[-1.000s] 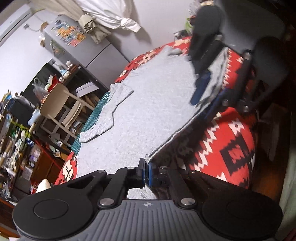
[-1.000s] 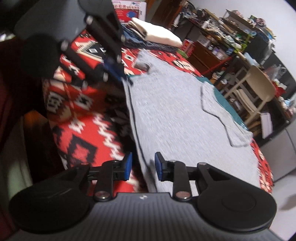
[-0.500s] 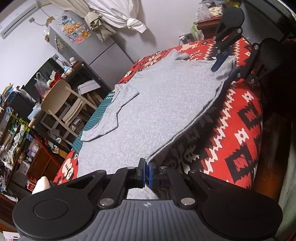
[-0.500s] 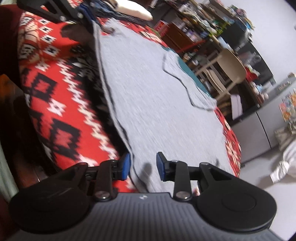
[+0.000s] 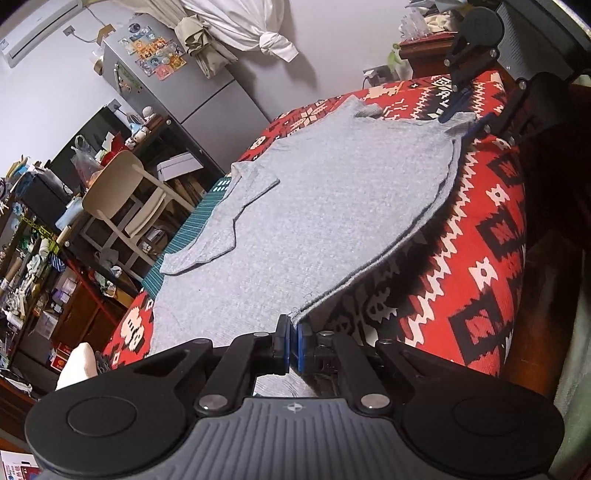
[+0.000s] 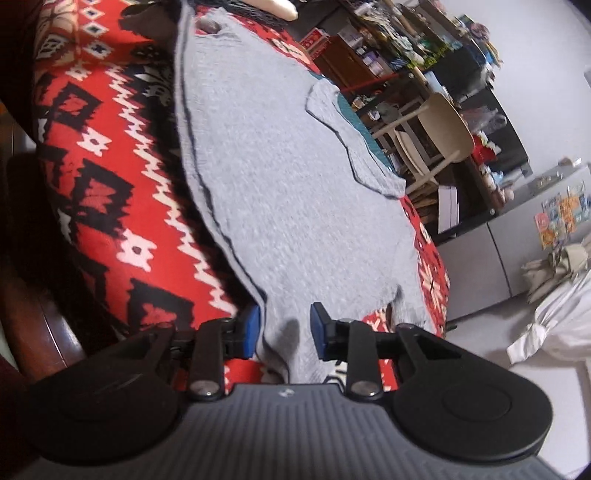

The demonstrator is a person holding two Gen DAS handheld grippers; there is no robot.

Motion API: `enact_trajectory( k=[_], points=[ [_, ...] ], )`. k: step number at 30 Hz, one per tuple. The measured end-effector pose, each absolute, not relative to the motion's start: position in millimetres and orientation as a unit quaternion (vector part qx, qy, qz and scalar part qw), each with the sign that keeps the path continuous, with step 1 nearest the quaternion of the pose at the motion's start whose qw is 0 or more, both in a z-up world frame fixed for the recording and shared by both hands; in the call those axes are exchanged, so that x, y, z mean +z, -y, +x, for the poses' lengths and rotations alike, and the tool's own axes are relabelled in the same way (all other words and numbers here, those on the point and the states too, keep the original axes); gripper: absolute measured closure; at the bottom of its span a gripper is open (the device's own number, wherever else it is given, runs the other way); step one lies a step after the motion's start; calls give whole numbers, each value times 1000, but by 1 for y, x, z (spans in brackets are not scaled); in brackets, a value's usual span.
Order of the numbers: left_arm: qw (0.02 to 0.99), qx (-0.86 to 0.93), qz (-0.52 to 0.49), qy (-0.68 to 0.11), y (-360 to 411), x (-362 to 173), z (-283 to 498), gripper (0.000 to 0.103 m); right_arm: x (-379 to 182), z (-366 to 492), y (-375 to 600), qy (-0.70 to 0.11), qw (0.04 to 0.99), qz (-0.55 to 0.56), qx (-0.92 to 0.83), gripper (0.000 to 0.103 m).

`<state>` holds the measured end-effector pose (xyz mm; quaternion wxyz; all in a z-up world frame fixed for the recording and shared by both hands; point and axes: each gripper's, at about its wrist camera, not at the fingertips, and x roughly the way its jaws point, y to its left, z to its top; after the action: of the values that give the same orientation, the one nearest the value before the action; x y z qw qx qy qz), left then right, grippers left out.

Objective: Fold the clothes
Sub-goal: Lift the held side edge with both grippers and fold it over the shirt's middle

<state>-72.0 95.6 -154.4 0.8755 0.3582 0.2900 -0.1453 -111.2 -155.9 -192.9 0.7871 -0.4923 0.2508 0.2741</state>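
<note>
Setting: a cluttered bedroom; work surface is a bed under a red, black and white patterned blanket.

Item 1, nearest: my left gripper, blue pads clenched on the near corner of the grey T-shirt's hem. The pinched edge rises slightly off the blanket.

Item 2: grey T-shirt, spread flat across the bed. One short sleeve lies folded in over the body on the far side from me. Its long side edge runs from my left gripper to the other corner.

Item 3: my right gripper, fingers spread apart, straddling the shirt's other corner; cloth lies between the blue pads, neither visibly pressing it. From the left wrist view this gripper sits at the far end of the same edge.

Item 4: teal patterned cloth showing beneath the shirt's far edge.

Item 5, beyond the bed: beige chair, shelving crowded with small goods, a grey refrigerator carrying stickers, white fabric bundled above it.
</note>
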Motion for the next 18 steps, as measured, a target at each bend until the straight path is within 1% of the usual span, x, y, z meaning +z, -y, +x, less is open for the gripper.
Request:
enact_trajectory(
  k=[1,2,9,18],
  points=[
    [875,-145,359,-291,-96,-155,-72,99,-193,-109,157,-257,787,-489,274,94],
    [875,-144,359,-292,-96,-156,-72,99,-193,-108,158,-258,789,-485,274,100],
    [873,-141,365,-292,-96,-155,-70,99,-171,-106,158,-223,806,-474,276,101],
    [852,-145,427,-266,-106,-136,-49,99,-128,-72,154,-166,792,-509,294,101]
  ],
)
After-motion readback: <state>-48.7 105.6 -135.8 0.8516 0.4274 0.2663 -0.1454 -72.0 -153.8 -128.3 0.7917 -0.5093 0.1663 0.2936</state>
